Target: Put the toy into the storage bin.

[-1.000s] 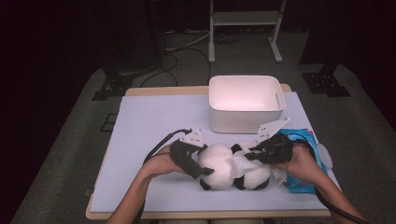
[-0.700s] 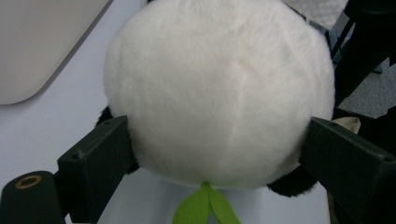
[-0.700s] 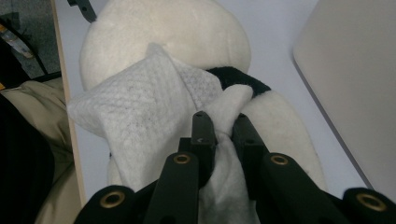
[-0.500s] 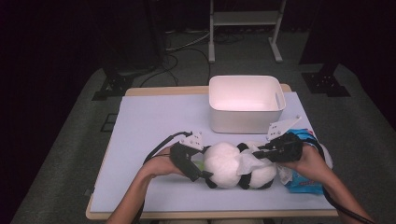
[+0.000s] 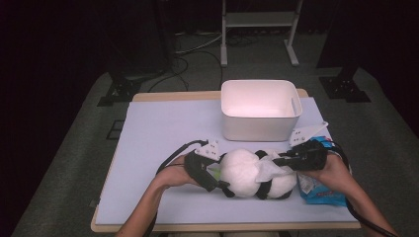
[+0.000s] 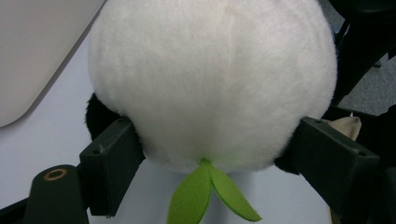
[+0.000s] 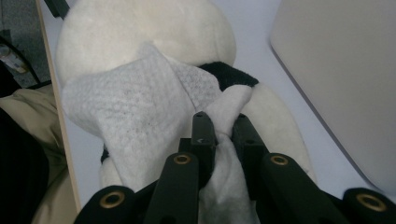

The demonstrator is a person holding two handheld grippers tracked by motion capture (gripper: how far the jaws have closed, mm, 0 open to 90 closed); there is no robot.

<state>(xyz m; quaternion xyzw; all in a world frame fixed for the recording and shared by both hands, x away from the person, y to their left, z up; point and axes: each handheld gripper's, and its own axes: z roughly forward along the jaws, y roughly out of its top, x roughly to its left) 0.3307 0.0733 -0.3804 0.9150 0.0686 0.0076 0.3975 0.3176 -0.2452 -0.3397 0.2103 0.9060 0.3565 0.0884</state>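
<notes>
A black-and-white panda plush (image 5: 247, 174) lies on its side on the pale table (image 5: 158, 128), near the front edge. My left gripper (image 5: 217, 174) comes in from the left with the round white head (image 6: 210, 79) between its jaws. The jaws have just been closing, and both pads now press into the fur. A green felt leaf (image 6: 205, 196) hangs below the head. My right gripper (image 5: 276, 162) reaches in from the right, shut on a bunched white wipe (image 7: 126, 107) that drapes over the plush's body (image 7: 140, 28).
A white plastic bin (image 5: 259, 126) stands just behind the plush, close to both grippers. A blue wipe packet (image 5: 321, 190) lies under the right forearm at the table's right front. Dark floor, cables and a metal stand lie beyond the table.
The right gripper has drawn the wipe a little to the right across the plush. The plush has shifted slightly right. The left jaws have narrowed onto the head.
</notes>
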